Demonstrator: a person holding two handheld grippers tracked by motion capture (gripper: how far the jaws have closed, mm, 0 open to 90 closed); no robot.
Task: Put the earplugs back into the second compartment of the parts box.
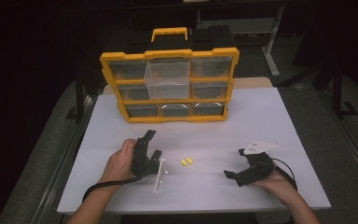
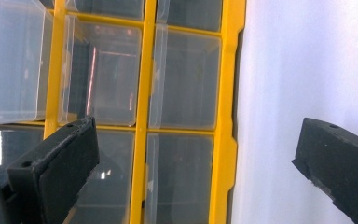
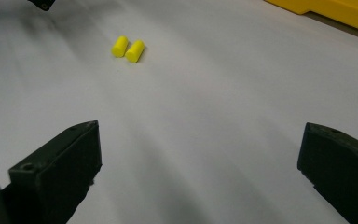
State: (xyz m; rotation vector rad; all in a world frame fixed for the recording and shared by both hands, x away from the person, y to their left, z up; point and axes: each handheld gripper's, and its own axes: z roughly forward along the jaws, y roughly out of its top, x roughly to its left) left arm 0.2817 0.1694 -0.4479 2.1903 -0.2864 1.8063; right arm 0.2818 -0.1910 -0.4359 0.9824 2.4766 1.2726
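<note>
Two small yellow foam cylinders (image 1: 186, 161) lie side by side on the white table, between my two grippers; in the right gripper view they are ahead and to the left (image 3: 127, 48). My left gripper (image 1: 154, 144) is rolled on its side left of them, jaws wide apart and empty, pointing at the yellow organizer (image 1: 121, 101). In the left gripper view the jaws (image 2: 198, 140) frame the organizer's clear drawers (image 2: 142, 116). My right gripper (image 1: 234, 163) rests low on the right, open and empty (image 3: 200, 135), aimed towards the cylinders.
The organizer stands upright at the back of the table with a carry handle (image 1: 169, 32). Its top middle clear drawer (image 1: 168, 79) is pulled out towards me, also at the left gripper view's left edge (image 2: 9, 60). The white tabletop (image 1: 261, 121) ends in dark floor around.
</note>
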